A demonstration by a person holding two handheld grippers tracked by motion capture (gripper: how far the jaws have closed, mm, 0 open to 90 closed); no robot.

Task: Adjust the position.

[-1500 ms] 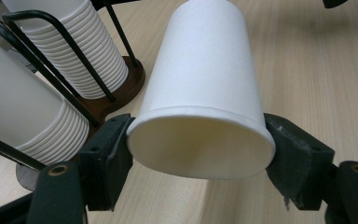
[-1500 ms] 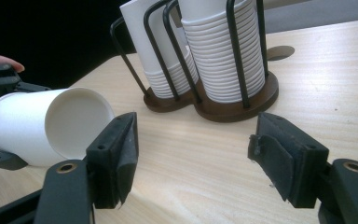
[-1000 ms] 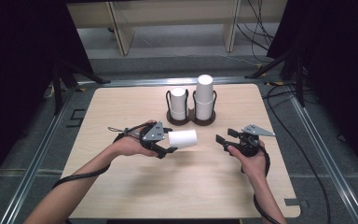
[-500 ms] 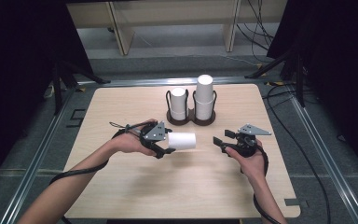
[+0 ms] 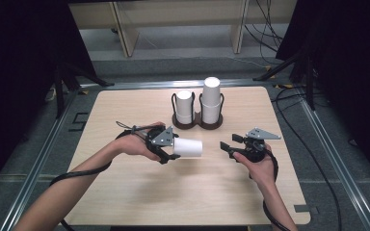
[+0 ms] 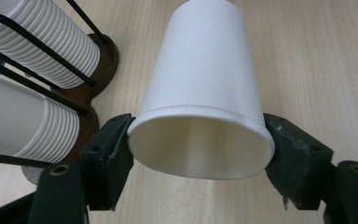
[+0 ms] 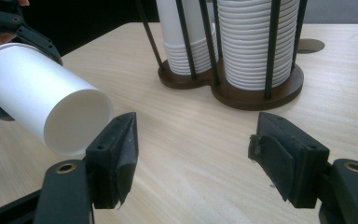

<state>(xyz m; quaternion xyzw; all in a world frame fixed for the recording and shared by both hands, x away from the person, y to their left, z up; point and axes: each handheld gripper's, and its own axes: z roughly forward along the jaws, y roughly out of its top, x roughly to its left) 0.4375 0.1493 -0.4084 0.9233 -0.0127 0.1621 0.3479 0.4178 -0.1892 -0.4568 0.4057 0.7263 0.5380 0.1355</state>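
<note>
Left claw [image 5: 169, 150] clamped on paper cup [image 5: 188, 147] at its rim; right claw [image 5: 227, 147] open, empty, just beyond cup's base. Risk: crushing the thin rim, or slipping during handover.

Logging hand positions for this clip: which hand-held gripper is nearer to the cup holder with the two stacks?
Roughly the left. The left hand-held gripper, shut on a paper cup, sits in front of the cup holder; the right hand-held gripper, open, sits slightly farther off.
</note>
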